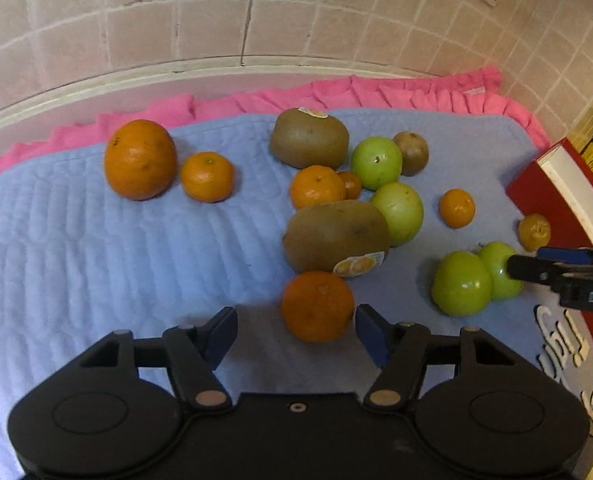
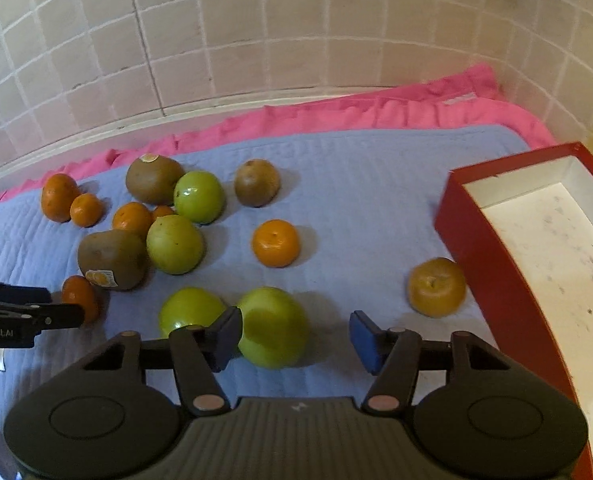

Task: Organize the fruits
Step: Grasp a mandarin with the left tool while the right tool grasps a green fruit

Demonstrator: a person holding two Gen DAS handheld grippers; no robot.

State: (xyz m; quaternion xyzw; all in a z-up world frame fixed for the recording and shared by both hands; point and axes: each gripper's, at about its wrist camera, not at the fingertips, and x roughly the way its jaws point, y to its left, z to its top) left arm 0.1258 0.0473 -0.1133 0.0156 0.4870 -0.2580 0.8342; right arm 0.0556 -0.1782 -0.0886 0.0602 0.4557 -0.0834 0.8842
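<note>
Several oranges, kiwis and green apples lie scattered on a blue mat (image 1: pixel 96 248). My left gripper (image 1: pixel 296 334) is open, its fingers on either side of a small orange (image 1: pixel 317 306) in front of a stickered kiwi (image 1: pixel 336 236). My right gripper (image 2: pixel 296 338) is open around a green apple (image 2: pixel 273 326); a second green apple (image 2: pixel 190 310) touches it on the left. In the left wrist view the right gripper's fingers (image 1: pixel 528 268) are at the pair of apples (image 1: pixel 462 282). A big orange (image 1: pixel 140 159) and a smaller one (image 1: pixel 207 176) lie apart at the far left.
A red box (image 2: pixel 492 264) with a white inside stands open at the right edge of the mat. A dull orange fruit (image 2: pixel 436 286) lies right beside it. A pink cloth (image 2: pixel 416 108) lies under the mat along the tiled wall (image 2: pixel 256 32).
</note>
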